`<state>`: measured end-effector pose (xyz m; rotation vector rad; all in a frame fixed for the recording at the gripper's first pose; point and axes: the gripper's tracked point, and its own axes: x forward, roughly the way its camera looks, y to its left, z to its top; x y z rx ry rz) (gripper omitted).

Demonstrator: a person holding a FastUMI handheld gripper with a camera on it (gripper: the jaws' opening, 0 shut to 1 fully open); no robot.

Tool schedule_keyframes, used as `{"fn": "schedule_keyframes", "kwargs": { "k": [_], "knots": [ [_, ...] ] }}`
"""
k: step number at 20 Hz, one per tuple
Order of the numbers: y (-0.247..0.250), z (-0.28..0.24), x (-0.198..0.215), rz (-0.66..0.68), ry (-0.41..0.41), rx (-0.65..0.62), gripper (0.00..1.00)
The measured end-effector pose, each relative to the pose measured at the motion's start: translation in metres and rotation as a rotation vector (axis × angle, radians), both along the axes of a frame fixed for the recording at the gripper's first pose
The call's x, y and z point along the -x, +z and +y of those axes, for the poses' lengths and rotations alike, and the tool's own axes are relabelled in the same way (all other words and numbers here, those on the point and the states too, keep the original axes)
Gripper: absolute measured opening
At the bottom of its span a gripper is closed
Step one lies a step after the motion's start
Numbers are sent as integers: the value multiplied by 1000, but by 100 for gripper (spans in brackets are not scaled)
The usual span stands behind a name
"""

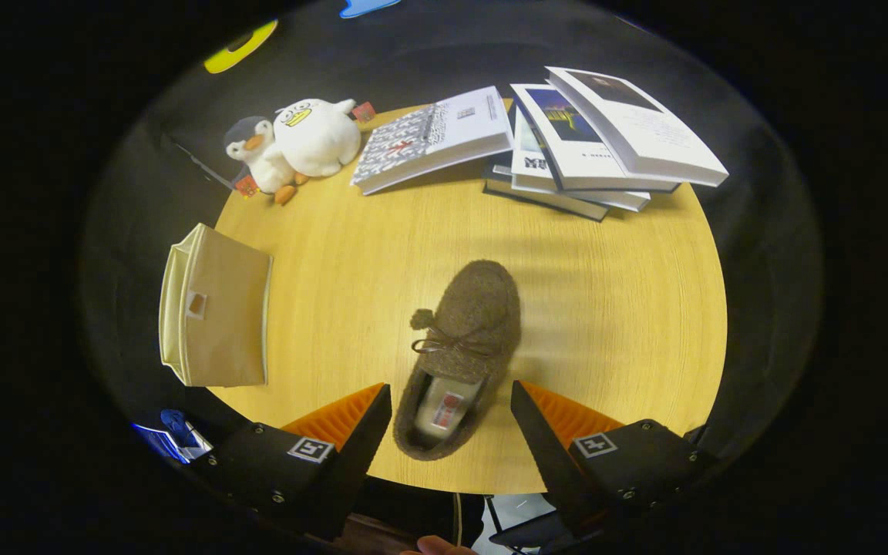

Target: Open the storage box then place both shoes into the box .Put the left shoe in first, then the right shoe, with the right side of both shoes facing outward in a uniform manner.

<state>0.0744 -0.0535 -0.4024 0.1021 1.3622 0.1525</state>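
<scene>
- Brown felted-wool slipper with a bow and small pompom (463, 351) lies flat on the round pale wood-grain table (629, 308), heel toward the gripper, toe pointing away.
- Gripper (452, 405): its two fingers stand wide apart, one on each side of the slipper's heel, and neither visibly presses on it; nothing is held.
- Beige fabric storage box with a flat lid and small tab (216, 308) sits well apart from the slipper, at the table's edge on the fingers' left; its lid appears closed.
- Step in hand, as a judgement: pickup of one shoe. Which shoe this is cannot be told.
- Next move calls for closing the fingers on the soft heel walls; the felt looks yielding, so expect some squash.
- Also on the table, beyond the slipper: stacked paperback books (590, 146) and two plush penguin toys (297, 142).
</scene>
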Motion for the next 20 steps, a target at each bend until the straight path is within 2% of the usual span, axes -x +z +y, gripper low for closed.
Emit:
{"fn": "schedule_keyframes", "kwargs": {
  "k": [7,12,14,15,17,18,19,20],
  "knots": [
    [-52,-21,9,110,-33,44,97],
    [-69,-24,-9,98,-63,50,95],
    [-76,-24,-9,115,-65,49,82],
    [-75,-21,-9,118,-58,39,81],
    [-83,-17,-6,133,-59,35,55],
    [-84,-23,-6,138,-61,60,36],
    [-82,-25,-7,135,-76,73,24],
    [-80,-26,-7,136,-88,72,7]
  ]
}}
